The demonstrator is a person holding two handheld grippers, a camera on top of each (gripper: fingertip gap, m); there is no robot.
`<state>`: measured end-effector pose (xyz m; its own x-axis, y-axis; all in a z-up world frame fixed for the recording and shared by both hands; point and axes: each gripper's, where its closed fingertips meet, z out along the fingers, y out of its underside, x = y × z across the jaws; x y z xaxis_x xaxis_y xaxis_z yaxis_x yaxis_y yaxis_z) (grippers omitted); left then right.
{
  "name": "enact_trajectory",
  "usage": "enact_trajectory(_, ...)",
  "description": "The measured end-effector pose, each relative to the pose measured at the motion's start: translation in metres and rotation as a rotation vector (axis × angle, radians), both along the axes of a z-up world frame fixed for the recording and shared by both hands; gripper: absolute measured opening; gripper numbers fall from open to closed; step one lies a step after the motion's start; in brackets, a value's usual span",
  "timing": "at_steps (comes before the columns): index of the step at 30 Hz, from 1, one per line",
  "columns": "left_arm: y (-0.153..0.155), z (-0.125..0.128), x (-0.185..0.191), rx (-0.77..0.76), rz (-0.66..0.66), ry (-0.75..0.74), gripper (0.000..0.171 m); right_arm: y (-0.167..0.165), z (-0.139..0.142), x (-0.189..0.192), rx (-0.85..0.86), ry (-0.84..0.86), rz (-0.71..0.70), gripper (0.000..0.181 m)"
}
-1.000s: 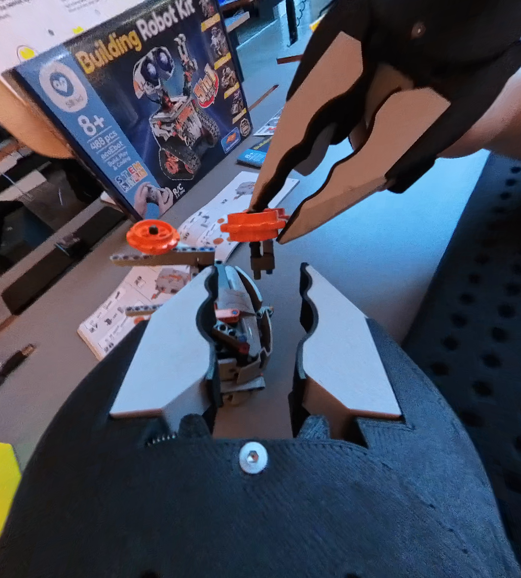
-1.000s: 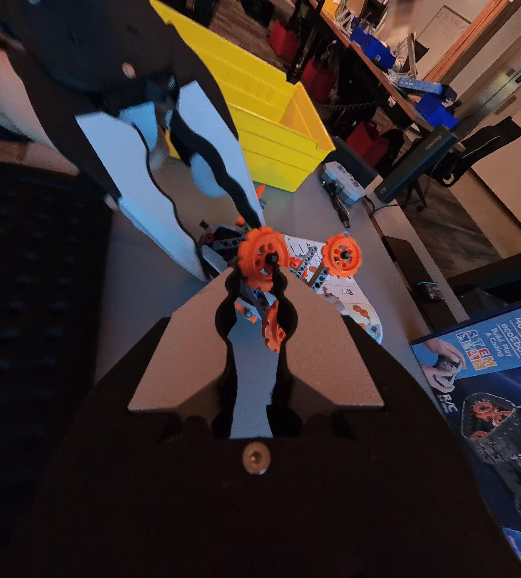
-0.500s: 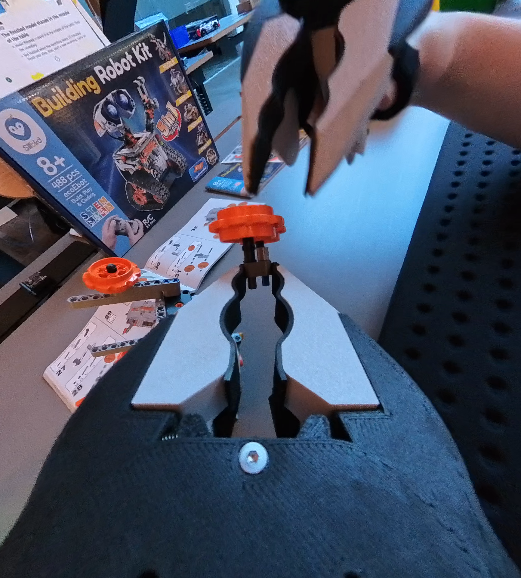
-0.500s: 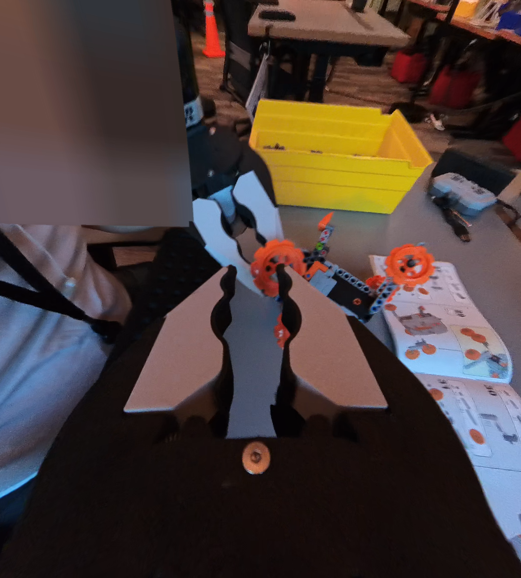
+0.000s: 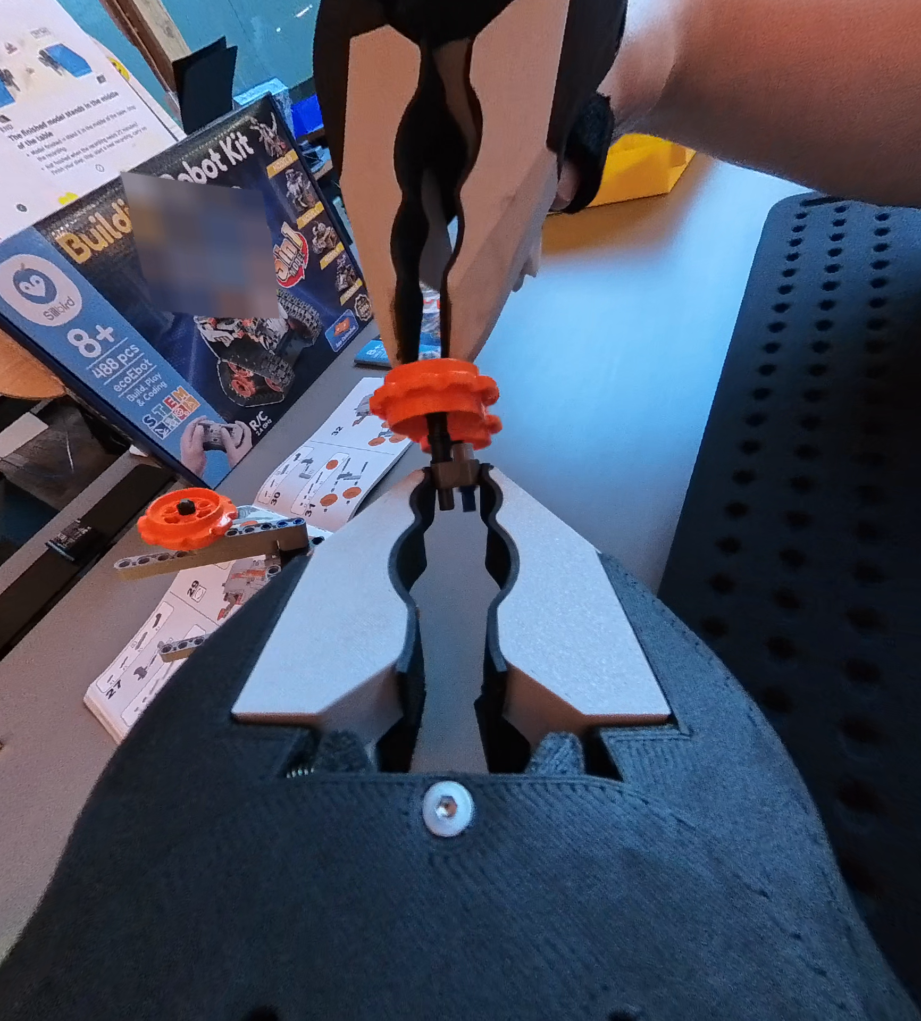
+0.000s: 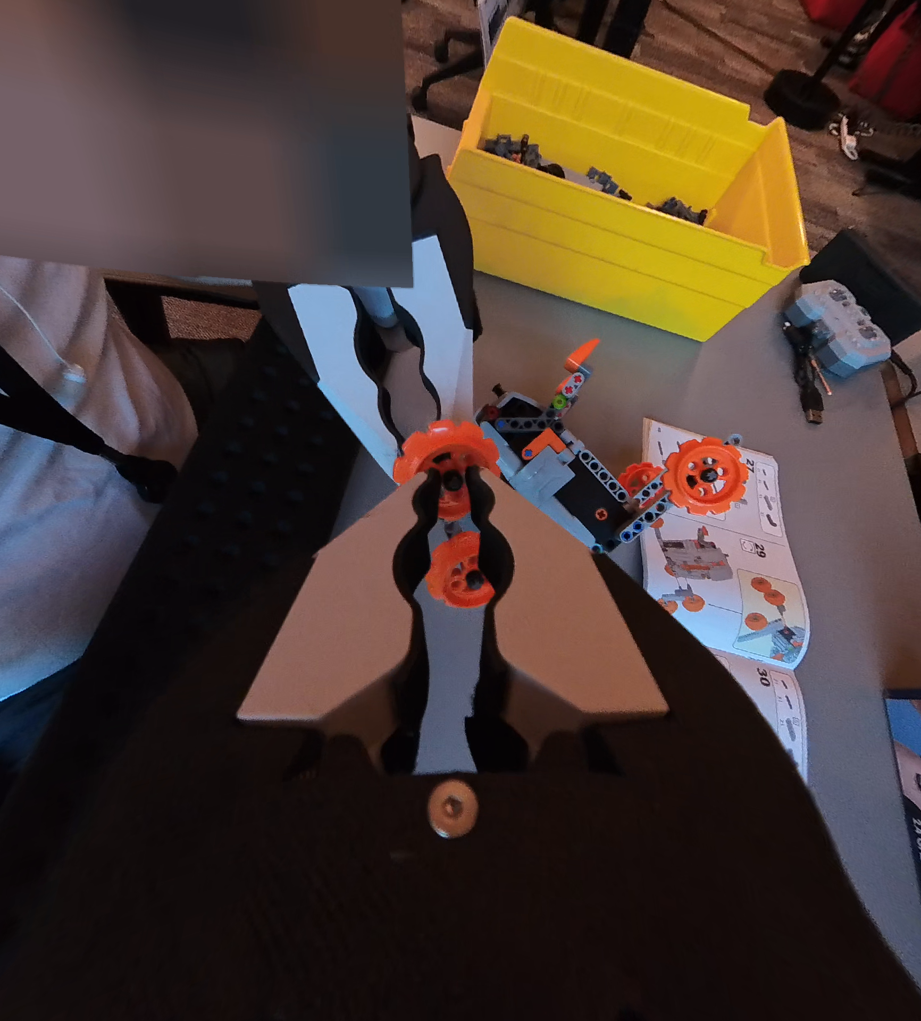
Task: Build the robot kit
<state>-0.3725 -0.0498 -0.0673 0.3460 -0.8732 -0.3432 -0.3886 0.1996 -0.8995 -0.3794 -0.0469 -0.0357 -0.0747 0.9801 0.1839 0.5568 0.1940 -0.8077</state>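
Observation:
A brick-built vehicle chassis [image 6: 558, 480], black and grey with orange wheels, is held above the grey table [image 5: 585, 387]. My left gripper [image 5: 453, 480] is shut on a grey-brown connector [image 5: 450, 472] just under an orange wheel [image 5: 436, 403]. In the right wrist view it reaches in from above [image 6: 419, 436]. My right gripper [image 6: 450, 480] is closed on the black axle [image 6: 451, 482] at that wheel's hub [image 6: 444, 458]. In the left wrist view it comes down from above [image 5: 428, 359], tips on the wheel's top. A second wheel [image 5: 185, 516] sits on a grey beam [image 5: 215, 547].
A yellow bin [image 6: 613, 232] with loose parts stands at the back. An open instruction booklet [image 6: 723, 580] lies under the model. The kit box [image 5: 143, 331] leans at the left. A grey battery box with a cable [image 6: 834, 331] is far right. A black perforated chair back [image 5: 834, 497] is beside the table. My left and right fingertips are right by each other.
My left gripper was open around the chassis, then shut on the connector under the wheel. My right gripper let go of the wheel, lifted off, then came back down and closed on its axle.

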Motion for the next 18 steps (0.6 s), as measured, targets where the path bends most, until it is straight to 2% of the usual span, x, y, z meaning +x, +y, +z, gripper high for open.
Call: enact_trajectory(18, 0.0044, 0.0061, -0.005, 0.104, 0.04, 0.002, 0.014, 0.0011, 0.0007, -0.0021, -0.223, -0.007, -0.054, 0.009)
